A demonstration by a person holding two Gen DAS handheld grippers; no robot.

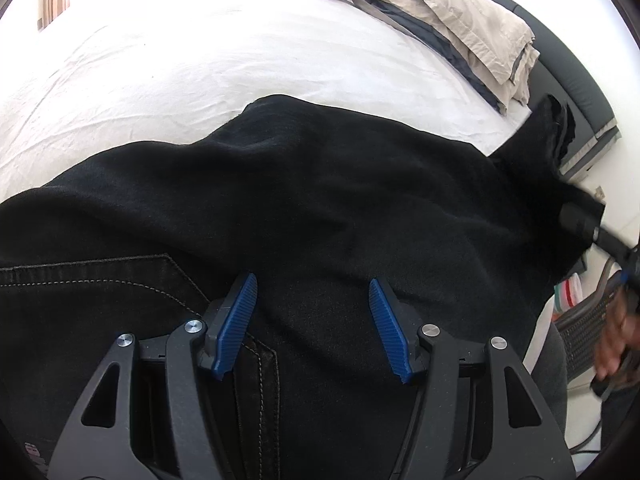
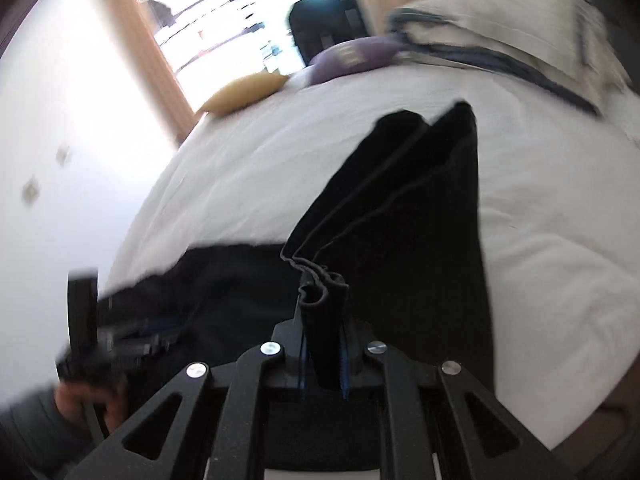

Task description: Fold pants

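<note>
The black matt denim pants [image 1: 320, 200] carry pale stitching; ribbed blue pads [image 1: 384, 328] sit on matt black plastic, and the white cloth bedsheet [image 1: 200, 60] looks creased.

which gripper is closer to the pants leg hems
Right. The right gripper is clamped on the bunched hems; the left gripper hovers open over the back pocket end.

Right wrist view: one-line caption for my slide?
Right hand-held gripper shut on bunched hem of black pants, lifting it over the white bed.
</note>
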